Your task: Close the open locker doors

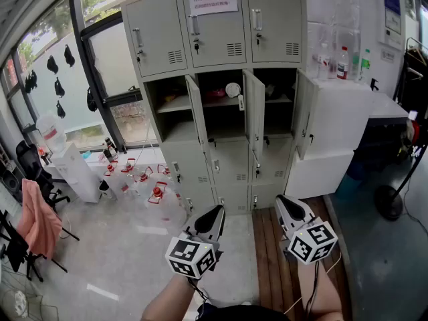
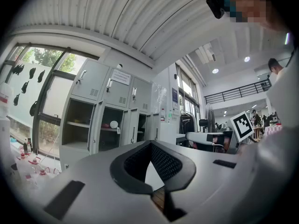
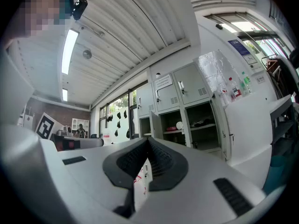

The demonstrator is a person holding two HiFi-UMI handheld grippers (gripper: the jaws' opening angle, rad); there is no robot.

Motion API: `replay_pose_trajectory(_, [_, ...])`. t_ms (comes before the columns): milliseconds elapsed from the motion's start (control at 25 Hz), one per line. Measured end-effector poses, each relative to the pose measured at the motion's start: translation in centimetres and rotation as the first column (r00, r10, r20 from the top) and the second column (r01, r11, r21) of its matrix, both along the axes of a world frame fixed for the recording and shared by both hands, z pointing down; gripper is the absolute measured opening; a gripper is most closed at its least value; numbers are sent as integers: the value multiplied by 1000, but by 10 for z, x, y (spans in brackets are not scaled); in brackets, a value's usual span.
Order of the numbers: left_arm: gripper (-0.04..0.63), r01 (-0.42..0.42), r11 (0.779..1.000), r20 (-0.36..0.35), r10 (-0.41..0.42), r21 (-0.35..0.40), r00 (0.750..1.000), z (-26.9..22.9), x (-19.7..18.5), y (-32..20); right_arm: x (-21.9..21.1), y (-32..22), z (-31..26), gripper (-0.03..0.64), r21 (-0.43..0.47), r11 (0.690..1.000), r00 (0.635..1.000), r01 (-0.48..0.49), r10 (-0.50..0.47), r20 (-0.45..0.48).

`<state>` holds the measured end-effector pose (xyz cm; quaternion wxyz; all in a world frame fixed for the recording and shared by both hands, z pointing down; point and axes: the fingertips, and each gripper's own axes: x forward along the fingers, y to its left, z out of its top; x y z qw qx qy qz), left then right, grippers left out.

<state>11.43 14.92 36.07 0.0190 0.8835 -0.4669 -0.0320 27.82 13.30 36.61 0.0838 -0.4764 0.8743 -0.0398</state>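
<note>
Head view: lockers (image 1: 221, 99) ahead, mid row w/ three open doors (image 1: 254, 116) swung out, edges facing us. The left gripper (image 1: 215, 211) & right gripper (image 1: 283, 202) sit low, well apart from them; bare floor (image 1: 134, 246) btwn leaves approach room.
Left gripper view: jaws together, empty.
Right gripper view: same, prob. closed so as to push doors.

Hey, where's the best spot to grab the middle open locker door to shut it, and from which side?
Grip the middle door at its free front edge, which juts toward you; its hinges seem to sit on the compartment's right. Come from the door's right, probably with the right tool, and swing it leftward. That tool is shut, so open it first.
</note>
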Motion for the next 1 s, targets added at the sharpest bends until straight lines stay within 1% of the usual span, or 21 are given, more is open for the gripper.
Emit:
replay_pose_trajectory(280, [14,8,1000,6,-8,-2,1000,1,-2,-1,2,0,-1,3,3,1000,1000,-6,6,27])
replay_pose_trajectory(440, [14,19,1000,12,-19,-3,1000,3,-5,-5,4,-5,-1,6,8,1000,999,-25,24,23])
replay_pose_trajectory(480, [15,16,1000,11,-16,-2,1000,2,-6,-6,2,-6,-1,14,10,1000,999,-22,22,23])
replay_pose_trajectory(520, [18,9,1000,9,-9,-2,1000,2,-6,-7,0,-7,-2,50,15,1000,1000,-16,16,25])
replay_pose_trajectory(560, [82,0,1000,6,0,-1,1000,1,-6,-8,-3,-7,-3,147,21,1000,1000,-7,7,28])
replay_pose_trajectory(600, [216,-6,1000,4,6,-1,1000,1,-7,-10,-7,-8,-5,232,26,1000,1000,3,-4,29])
replay_pose_trajectory(640, [310,-5,1000,5,5,1,1000,1,-9,-13,-11,-10,-6,275,30,999,1000,12,-13,28])
replay_pose_trajectory(680, [335,0,1000,10,0,4,1000,1,-11,-16,-14,-12,-6,291,33,999,1000,16,-17,25])
replay_pose_trajectory(720, [340,4,1000,15,-4,6,1000,2,-14,-19,-17,-14,-6,291,35,999,1000,17,-18,21])
replay_pose_trajectory(1000, [342,-19,1000,10,19,-6,1000,7,-38,-40,-39,-34,-4,290,14,1000,1000,-2,1,18])
